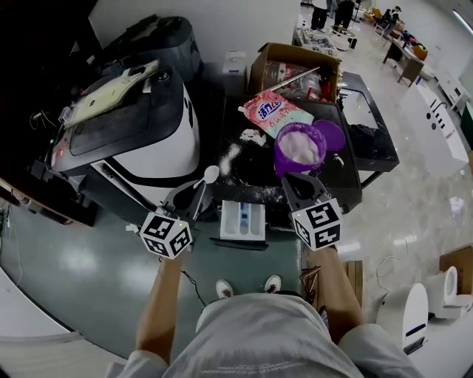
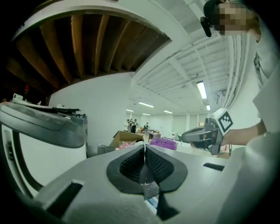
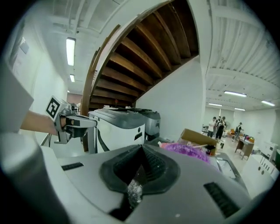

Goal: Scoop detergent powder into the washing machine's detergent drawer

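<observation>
step: pre-scoop | left hand-held gripper (image 1: 194, 205) pinched the white spoon (image 1: 211, 175) by its handle | right hand-held gripper (image 1: 290, 179) was closed, empty, beside the purple tub (image 1: 299, 148) of powder | detergent drawer (image 1: 242, 221) sat open between both | we'd dip shallow, carry level

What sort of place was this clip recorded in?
Probably a large open lab or test hall, not a home laundry: a washing machine and a pulled-out detergent drawer stand near a cardboard box, with desks and people far behind.
</observation>
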Demonstrator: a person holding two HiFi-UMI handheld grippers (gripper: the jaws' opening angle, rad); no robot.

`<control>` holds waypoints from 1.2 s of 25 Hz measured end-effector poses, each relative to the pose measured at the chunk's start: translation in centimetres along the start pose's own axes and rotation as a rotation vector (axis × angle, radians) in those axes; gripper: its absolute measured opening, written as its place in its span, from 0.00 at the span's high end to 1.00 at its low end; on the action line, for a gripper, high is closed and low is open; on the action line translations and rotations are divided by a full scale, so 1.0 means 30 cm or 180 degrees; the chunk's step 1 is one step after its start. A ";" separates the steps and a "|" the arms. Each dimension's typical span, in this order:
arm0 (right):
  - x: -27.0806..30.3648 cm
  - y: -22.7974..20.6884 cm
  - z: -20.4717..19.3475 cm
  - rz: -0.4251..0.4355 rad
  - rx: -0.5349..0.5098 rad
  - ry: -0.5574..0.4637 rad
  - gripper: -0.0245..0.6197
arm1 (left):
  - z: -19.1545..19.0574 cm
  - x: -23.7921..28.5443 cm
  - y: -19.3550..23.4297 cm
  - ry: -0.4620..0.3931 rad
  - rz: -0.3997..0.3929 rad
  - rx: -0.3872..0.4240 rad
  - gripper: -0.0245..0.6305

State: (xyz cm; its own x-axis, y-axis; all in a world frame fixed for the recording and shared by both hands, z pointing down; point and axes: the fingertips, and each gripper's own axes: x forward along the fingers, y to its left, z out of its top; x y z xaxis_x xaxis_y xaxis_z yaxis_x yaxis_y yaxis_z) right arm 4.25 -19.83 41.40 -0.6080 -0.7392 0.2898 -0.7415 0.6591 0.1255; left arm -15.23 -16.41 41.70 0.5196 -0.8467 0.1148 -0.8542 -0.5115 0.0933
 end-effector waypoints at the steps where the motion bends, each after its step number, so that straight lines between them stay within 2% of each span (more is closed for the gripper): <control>1: -0.003 -0.005 0.033 -0.0012 -0.0060 -0.0050 0.95 | 0.033 -0.003 0.005 -0.0044 0.0018 0.0025 0.94; 6: -0.022 -0.037 0.167 -0.0106 -0.0296 -0.0273 0.95 | 0.189 -0.023 0.010 -0.0281 0.0068 0.0247 0.94; 9: -0.035 -0.048 0.224 -0.0119 -0.0324 -0.0392 0.95 | 0.273 -0.048 0.003 -0.0425 0.0107 0.0392 0.94; 15: -0.042 -0.045 0.312 -0.0088 -0.0475 -0.0533 0.95 | 0.386 -0.091 -0.002 -0.0520 0.0200 0.0661 0.94; 25: -0.044 -0.010 0.430 -0.0047 -0.0606 -0.0677 0.95 | 0.498 -0.148 0.005 -0.0632 0.0306 0.0827 0.94; 30: -0.033 0.005 0.433 -0.0035 -0.0619 -0.0681 0.95 | 0.506 -0.163 0.009 -0.0626 0.0328 0.0884 0.94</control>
State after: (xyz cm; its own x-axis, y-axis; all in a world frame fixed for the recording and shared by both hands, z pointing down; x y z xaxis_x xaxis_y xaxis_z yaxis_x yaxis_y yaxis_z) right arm 1.04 -20.80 28.82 -0.6615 -0.7453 0.0831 -0.6927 0.6498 0.3130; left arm -18.31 -14.64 26.15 0.4397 -0.8940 -0.0857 -0.8888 -0.4195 -0.1843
